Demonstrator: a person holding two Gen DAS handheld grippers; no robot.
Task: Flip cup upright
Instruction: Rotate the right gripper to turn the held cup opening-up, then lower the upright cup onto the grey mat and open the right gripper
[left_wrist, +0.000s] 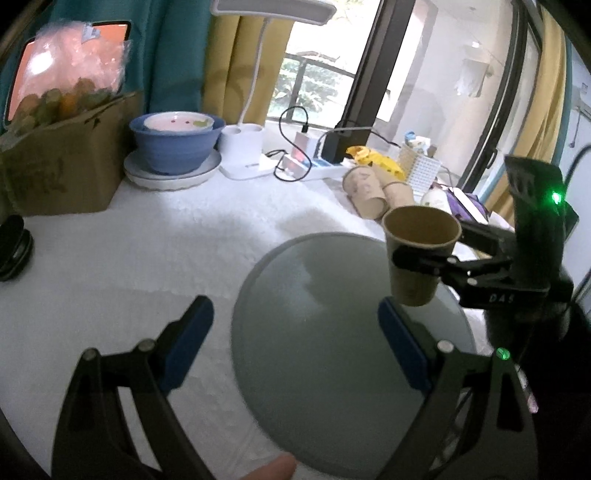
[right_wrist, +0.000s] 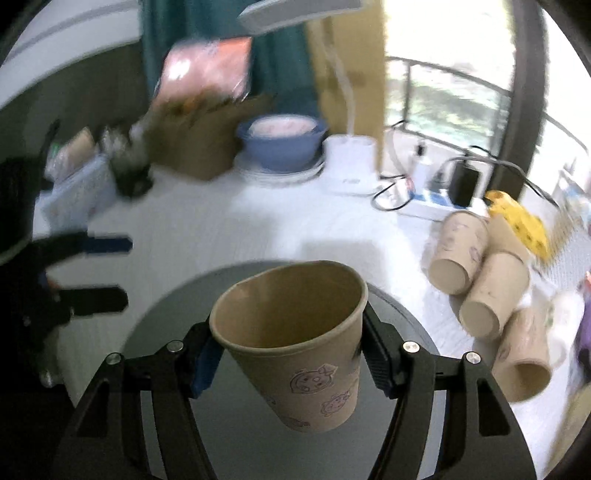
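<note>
Right wrist view: the brown paper cup (right_wrist: 295, 343), printed with small cartoon faces, hung mouth-up and slightly tilted between the fingers of the right gripper (right_wrist: 290, 352), which were closed on its upper wall just under the rolled rim. The rim was pinched into an uneven oval. The cup was in the air above the round grey glass tray (right_wrist: 406, 321), not yet set down.

In the left wrist view the left gripper (left_wrist: 295, 343) stood wide open at 6 o'clock, blue pads (left_wrist: 188, 343) apart and holding nothing, with the cup at 3 o'clock.

The thin paper wall could buckle further under the squeeze, and the cup could slip or spring sideways on release. The smooth glass would give little grip, so a tilted base might let the cup tip over again.

At 2 o'clock in the right wrist view, spare cups (right_wrist: 484, 288) lay on their sides on the white textured cloth (right_wrist: 229, 229). A blue ribbed bowl (right_wrist: 280, 147) sat on white plates at 12 o'clock.
</note>
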